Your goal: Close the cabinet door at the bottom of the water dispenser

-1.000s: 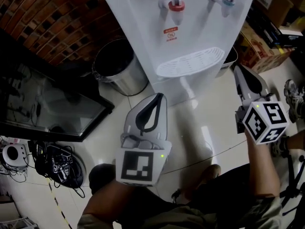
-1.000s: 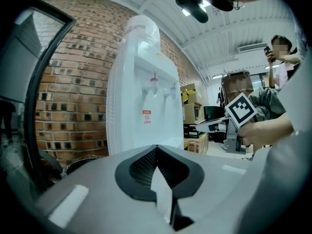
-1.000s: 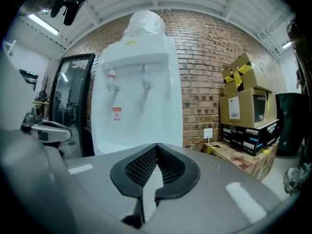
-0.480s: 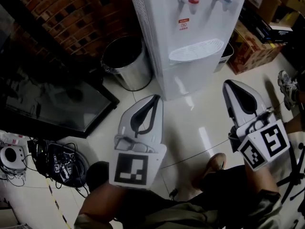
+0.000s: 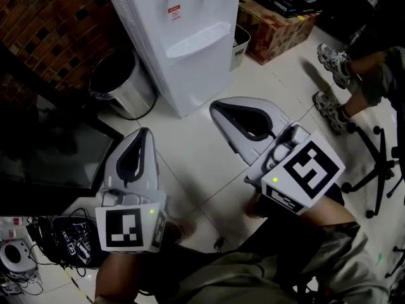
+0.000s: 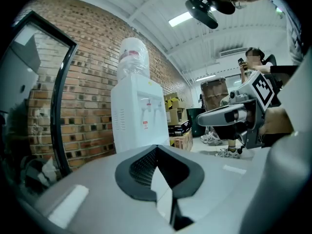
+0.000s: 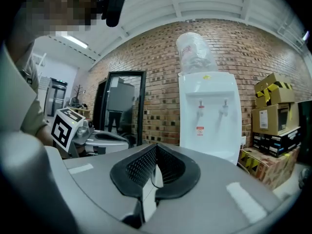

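1. I read the left gripper (image 5: 143,135) jaws as pressed together with nothing held; it's at lower left of the head view.
2. Right gripper (image 5: 215,107) jaws are also fully closed and empty, centre right.
3. Water dispenser (image 5: 190,56) is upper centre, apart from both grippers; its cabinet door (image 5: 205,78) looks flush.

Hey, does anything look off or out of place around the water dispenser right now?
Nothing stands out. The white water dispenser stands upright, its lower front looks flush, and no spill shows on the pale floor tiles. Only a tangle of black cables clutters the lower left.
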The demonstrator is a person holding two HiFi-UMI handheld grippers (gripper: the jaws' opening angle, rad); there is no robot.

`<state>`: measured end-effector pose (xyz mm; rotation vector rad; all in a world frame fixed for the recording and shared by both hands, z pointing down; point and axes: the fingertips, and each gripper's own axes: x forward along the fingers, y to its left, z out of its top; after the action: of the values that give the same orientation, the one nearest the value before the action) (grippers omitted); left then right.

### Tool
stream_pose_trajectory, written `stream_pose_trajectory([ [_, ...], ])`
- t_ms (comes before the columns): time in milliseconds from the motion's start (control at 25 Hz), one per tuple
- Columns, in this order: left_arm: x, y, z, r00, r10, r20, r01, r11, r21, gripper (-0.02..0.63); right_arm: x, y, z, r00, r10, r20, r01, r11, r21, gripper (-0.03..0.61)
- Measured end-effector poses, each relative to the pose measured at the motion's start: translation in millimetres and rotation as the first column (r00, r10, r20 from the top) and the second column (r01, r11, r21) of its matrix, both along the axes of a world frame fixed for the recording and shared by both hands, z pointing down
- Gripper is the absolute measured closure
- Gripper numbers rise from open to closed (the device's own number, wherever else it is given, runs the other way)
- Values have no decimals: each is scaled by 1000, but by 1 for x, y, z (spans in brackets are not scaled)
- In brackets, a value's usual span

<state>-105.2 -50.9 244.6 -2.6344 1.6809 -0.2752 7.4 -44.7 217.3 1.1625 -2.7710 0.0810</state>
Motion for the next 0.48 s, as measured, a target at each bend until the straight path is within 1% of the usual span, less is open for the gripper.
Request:
stream_pose_trajectory([
  [80,-5,5,-5,1000,0,-2,0,1000,26,612,-8,10,-1,1000,-16,4,16,1000,5,578],
  [200,-4,13,-9,1000,19,-11,-18,999,30,612,-15,23,2,1000,-29,7,29,1000,3,578],
  [320,-1,20,-10,999,44,-8,-43,999,33,612,-18,31,6,1000,-25,6,25,1000,-6,578],
  [480,-2,25,-8,999,52,2,-52,998,32,612,-16,33,5,1000,-5,20,5,1000,-2,578],
])
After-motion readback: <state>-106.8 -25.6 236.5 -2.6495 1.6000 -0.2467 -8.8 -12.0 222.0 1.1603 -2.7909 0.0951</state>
